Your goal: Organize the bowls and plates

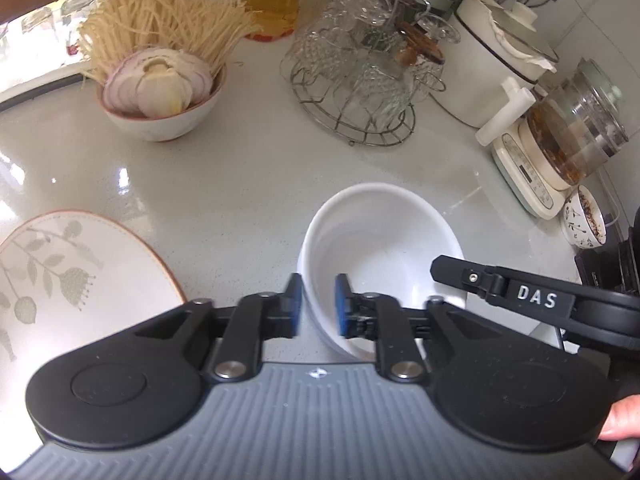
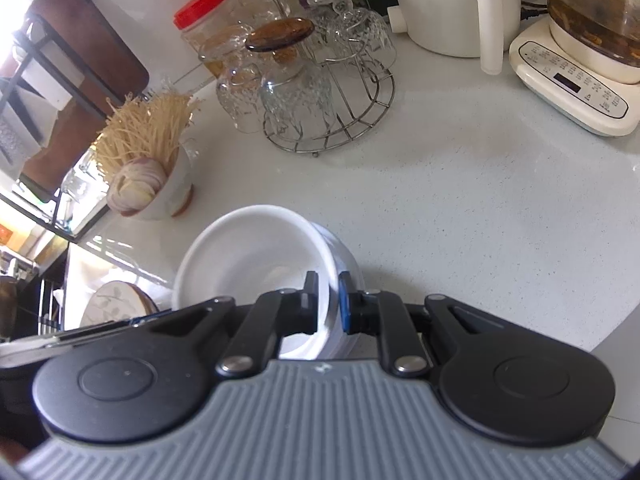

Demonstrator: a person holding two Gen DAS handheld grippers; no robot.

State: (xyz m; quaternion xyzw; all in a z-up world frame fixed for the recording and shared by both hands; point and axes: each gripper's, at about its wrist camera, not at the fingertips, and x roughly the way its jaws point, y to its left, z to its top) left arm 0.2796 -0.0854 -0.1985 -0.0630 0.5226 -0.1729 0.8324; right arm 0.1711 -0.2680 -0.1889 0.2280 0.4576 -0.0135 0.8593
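Note:
An empty white bowl (image 1: 380, 236) (image 2: 248, 256) sits on the pale counter, tilted, and seems to rest in a second white bowl (image 2: 348, 256). My left gripper (image 1: 319, 304) straddles its near rim with the jaws open; a gap shows beside the inner pad. My right gripper (image 2: 328, 304) is shut on the opposite rim, pads against the wall. One of the right gripper's fingers (image 1: 452, 272) reaches over the bowl from the right in the left wrist view. A floral plate (image 1: 60, 272) (image 2: 116, 304) with a brown rim lies flat to the left.
A bowl of sliced onion and dry noodles (image 1: 160, 92) (image 2: 148, 184) stands at the back left. A wire rack of upturned glasses (image 1: 360, 80) (image 2: 320, 92), a white pot (image 1: 492, 68), a glass kettle (image 1: 572, 132) and a small patterned bowl (image 1: 584, 224) line the back and right.

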